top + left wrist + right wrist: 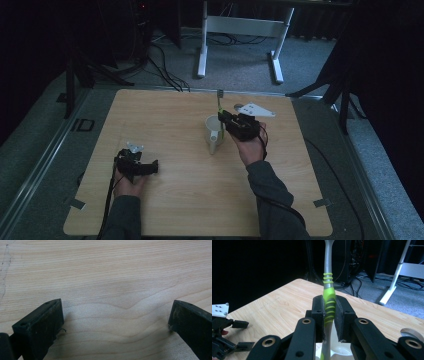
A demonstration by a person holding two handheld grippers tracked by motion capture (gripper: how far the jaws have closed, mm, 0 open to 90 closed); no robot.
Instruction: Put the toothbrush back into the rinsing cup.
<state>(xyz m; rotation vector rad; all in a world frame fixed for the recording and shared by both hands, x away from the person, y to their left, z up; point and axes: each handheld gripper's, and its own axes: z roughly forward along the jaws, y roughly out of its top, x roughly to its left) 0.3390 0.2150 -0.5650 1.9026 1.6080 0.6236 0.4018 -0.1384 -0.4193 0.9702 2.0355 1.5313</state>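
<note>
I had the toothbrush (328, 302), a slim grey stem with a ribbed lime-green grip, clamped upright in my right gripper (329, 312), its long axis near vertical, its lower end down in the white mug (215, 132) right of the table's (175, 200) middle, toward the far edge. The right gripper view showed the rubbery ribs between the black pads; the high view gave the mug's handle. My left gripper (115, 322) lay near the left edge, jaws wide apart over pale wood grain.

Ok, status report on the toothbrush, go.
Right hand-held gripper shut on toothbrush, upright over white mug. Left hand-held gripper open, low over table. Nothing in the way.
</note>
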